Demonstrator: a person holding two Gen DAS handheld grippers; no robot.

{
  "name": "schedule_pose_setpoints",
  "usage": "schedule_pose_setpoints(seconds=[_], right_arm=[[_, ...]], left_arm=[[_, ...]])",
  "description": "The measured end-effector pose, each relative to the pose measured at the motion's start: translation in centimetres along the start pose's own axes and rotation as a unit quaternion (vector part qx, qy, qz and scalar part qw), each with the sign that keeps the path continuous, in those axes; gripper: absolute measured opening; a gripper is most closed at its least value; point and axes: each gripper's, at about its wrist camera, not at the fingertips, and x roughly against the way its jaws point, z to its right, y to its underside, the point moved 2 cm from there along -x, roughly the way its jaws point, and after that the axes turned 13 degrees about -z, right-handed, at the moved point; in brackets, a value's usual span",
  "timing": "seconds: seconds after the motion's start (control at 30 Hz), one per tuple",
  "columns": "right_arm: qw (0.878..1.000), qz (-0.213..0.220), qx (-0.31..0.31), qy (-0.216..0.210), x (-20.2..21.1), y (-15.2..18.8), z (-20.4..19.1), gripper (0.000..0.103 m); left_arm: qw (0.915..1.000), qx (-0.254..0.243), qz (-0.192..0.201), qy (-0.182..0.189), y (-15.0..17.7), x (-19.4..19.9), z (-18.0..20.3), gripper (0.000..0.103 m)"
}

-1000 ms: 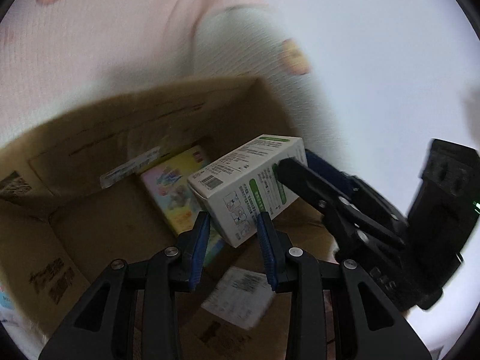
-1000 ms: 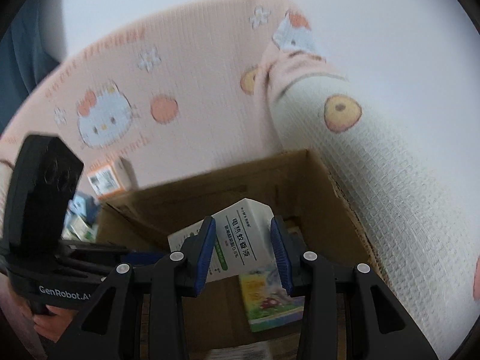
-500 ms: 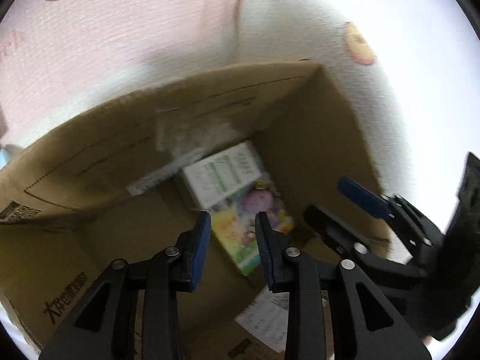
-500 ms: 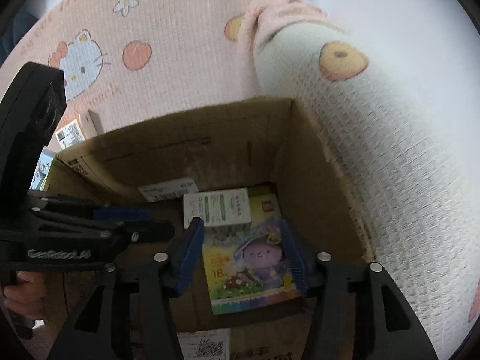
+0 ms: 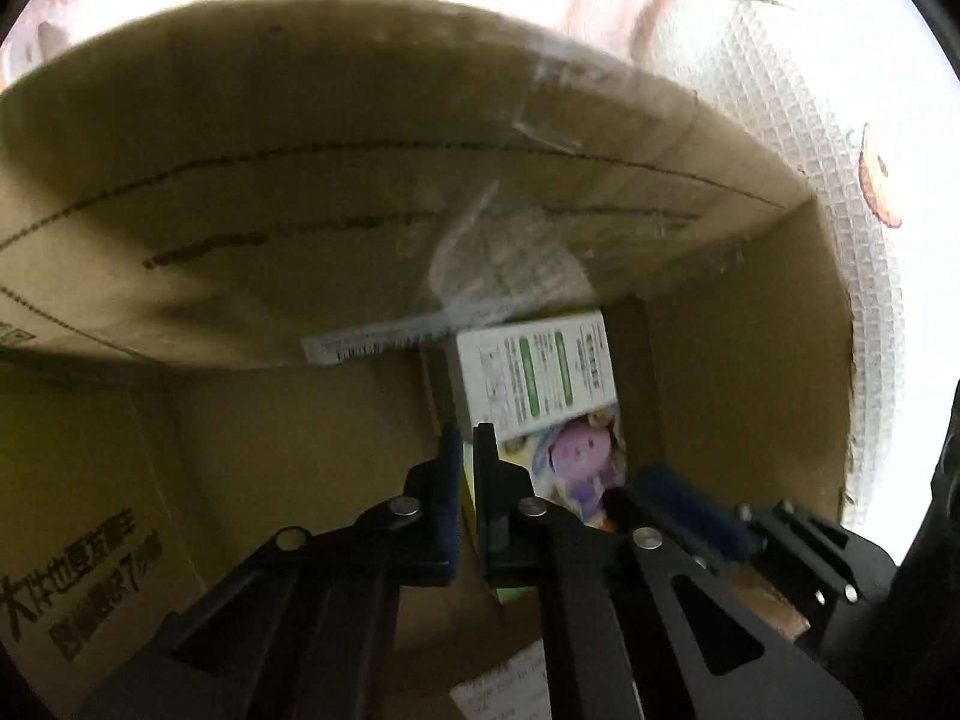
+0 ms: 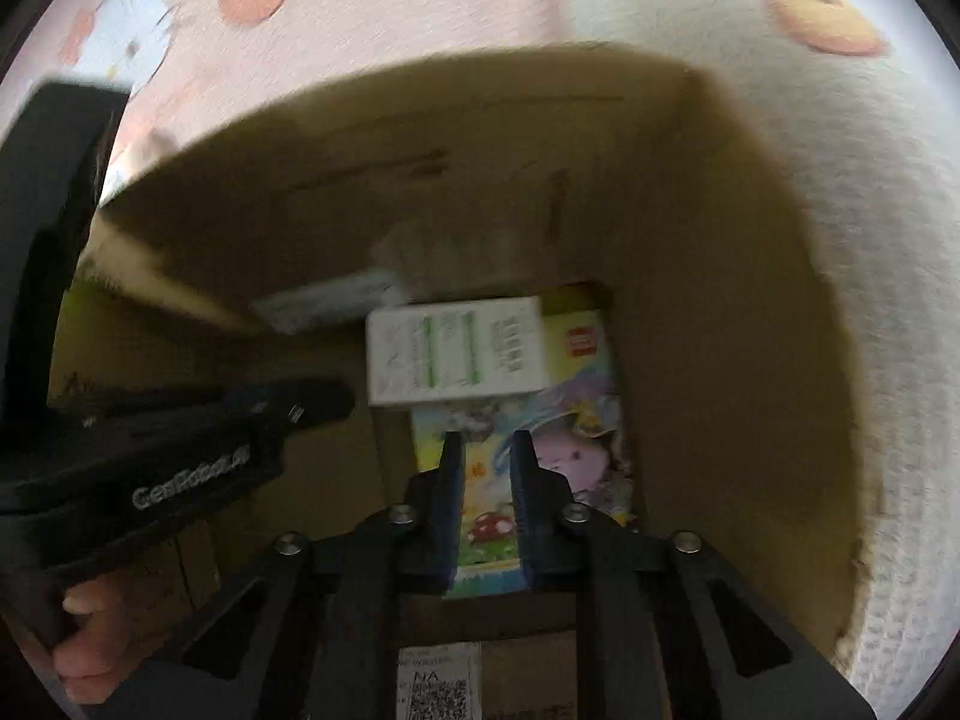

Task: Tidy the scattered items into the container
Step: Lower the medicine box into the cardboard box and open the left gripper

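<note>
A brown cardboard box (image 5: 300, 228) fills both views; its far wall shows in the right wrist view (image 6: 480, 180). Inside, a white and green carton (image 5: 534, 372) (image 6: 456, 351) lies on a colourful picture box (image 5: 576, 456) (image 6: 540, 450) in the far right corner. My left gripper (image 5: 468, 444) hangs inside the box with its jaws nearly closed and empty. My right gripper (image 6: 485, 450) hangs over the picture box, jaws a little apart and empty.
A white shipping label (image 5: 372, 345) and clear tape (image 5: 498, 264) stick to the box's far wall. A pink cartoon-print blanket (image 6: 198, 18) and a white waffle-knit blanket (image 6: 840, 210) lie around the box. A printed label (image 6: 438, 684) sits on the near flap.
The white and green carton was let go and now lies in the box on the picture box. Both grippers have closed up and moved deeper into the box.
</note>
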Motion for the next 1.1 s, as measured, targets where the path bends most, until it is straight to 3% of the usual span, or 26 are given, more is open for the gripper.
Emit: schedule_pose_setpoints(seconds=[0.1, 0.17, 0.23, 0.33, 0.43, 0.5, 0.57, 0.67, 0.77, 0.97, 1.1], right_arm=[[1.000, -0.029, 0.003, 0.001, -0.7, -0.6, 0.2, 0.012], [0.998, -0.057, -0.014, -0.009, -1.2, -1.3, 1.1, 0.012], [0.998, -0.061, -0.022, 0.015, -1.2, -1.8, 2.1, 0.012], [0.998, -0.053, -0.012, 0.025, -0.9, -2.6, 2.6, 0.012], [0.999, -0.046, -0.005, 0.015, -1.1, -3.1, 2.6, 0.012], [0.999, -0.041, 0.004, 0.017, -1.2, -3.1, 2.4, 0.012], [0.999, -0.031, 0.008, 0.016, -1.0, -3.2, 2.4, 0.012], [0.999, -0.028, 0.016, 0.030, -0.8, -3.4, 2.5, 0.012], [0.998, -0.026, 0.018, 0.053, -0.7, -3.4, 3.1, 0.012], [0.999, -0.028, 0.019, 0.039, -0.7, -3.5, 3.5, 0.011], [0.999, -0.016, 0.018, 0.043, -0.2, -3.3, 3.5, 0.011]], left_arm=[[1.0000, 0.002, -0.004, 0.007, -0.2, -0.8, 0.2, 0.003], [0.9998, 0.009, 0.009, -0.014, -0.2, -0.9, 0.2, 0.003], [0.9991, 0.018, 0.020, -0.031, 0.0, -0.8, 0.2, 0.003], [0.9952, 0.027, 0.043, -0.083, 0.2, -0.5, 0.1, 0.003], [0.9833, 0.068, 0.049, -0.162, 0.2, -0.6, -0.7, 0.003], [0.9858, 0.093, 0.046, -0.132, -0.1, -0.8, -1.4, 0.003], [0.9903, 0.080, 0.035, -0.108, -0.5, -1.4, -1.0, 0.003], [0.9912, 0.058, 0.023, -0.117, -0.7, -2.4, 0.0, 0.004], [0.9938, 0.054, 0.021, -0.094, -0.8, -3.0, 0.5, 0.003], [0.9958, 0.058, 0.034, -0.062, -0.8, -3.2, -0.1, 0.003], [0.9979, 0.056, 0.034, 0.006, -0.6, -3.1, -0.4, 0.003]])
